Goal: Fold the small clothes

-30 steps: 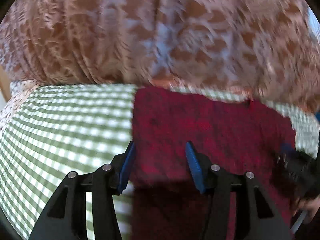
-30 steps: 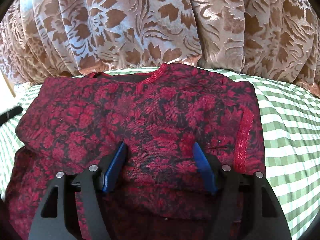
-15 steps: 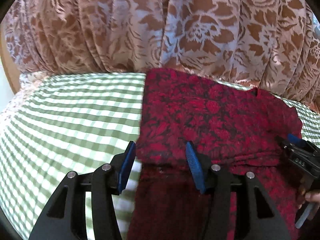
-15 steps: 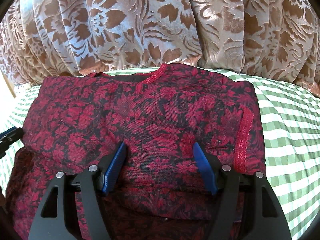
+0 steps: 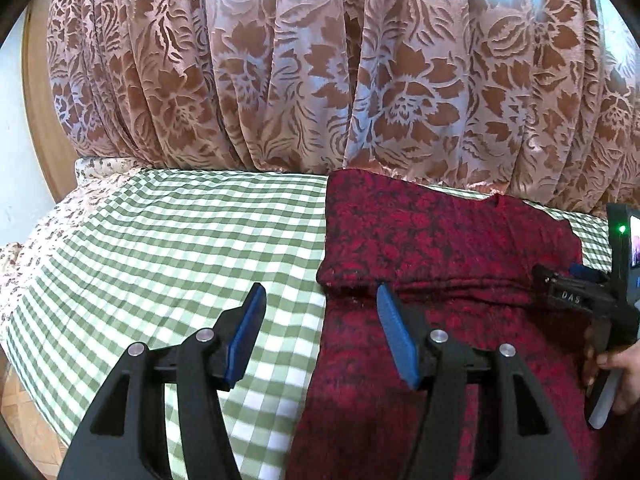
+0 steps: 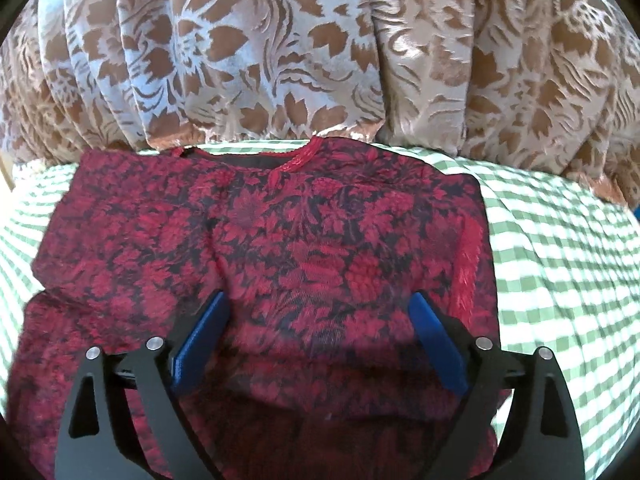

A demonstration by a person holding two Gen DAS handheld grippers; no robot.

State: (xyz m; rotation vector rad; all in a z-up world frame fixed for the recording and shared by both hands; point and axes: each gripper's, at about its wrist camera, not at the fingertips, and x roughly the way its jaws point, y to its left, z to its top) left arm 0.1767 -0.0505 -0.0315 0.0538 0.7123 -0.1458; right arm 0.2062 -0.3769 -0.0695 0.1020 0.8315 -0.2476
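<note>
My left gripper [image 5: 320, 320]: nearest in the left wrist view; blue pads [image 5: 394, 340] apart and the jaws opening, nothing between them; one pad over the checked cloth, the other over the left edge of the garment
My right gripper [image 6: 318, 338]: nearest in the right wrist view; jaws opening wide, pads clear of the fabric, hovering above the lower middle of the garment; seen from the left wrist view it sits at the far right edge with my hand [image 5: 616, 376] on its handle
Red garment [image 6: 272, 256]: a small dark red top with a black floral pattern; lies flat on the checked cloth, neckline [image 6: 288, 160] at the far end; both sleeves folded inward over the body, a trimmed cuff along the right side
Green checked cloth [image 5: 168, 248]: green and white gingham covering the surface under the garment; bare on both sides of it
Curtain [image 5: 320, 72]: furthest back; pink-brown with a leaf and flower pattern, hanging in pleats just behind the neckline
</note>
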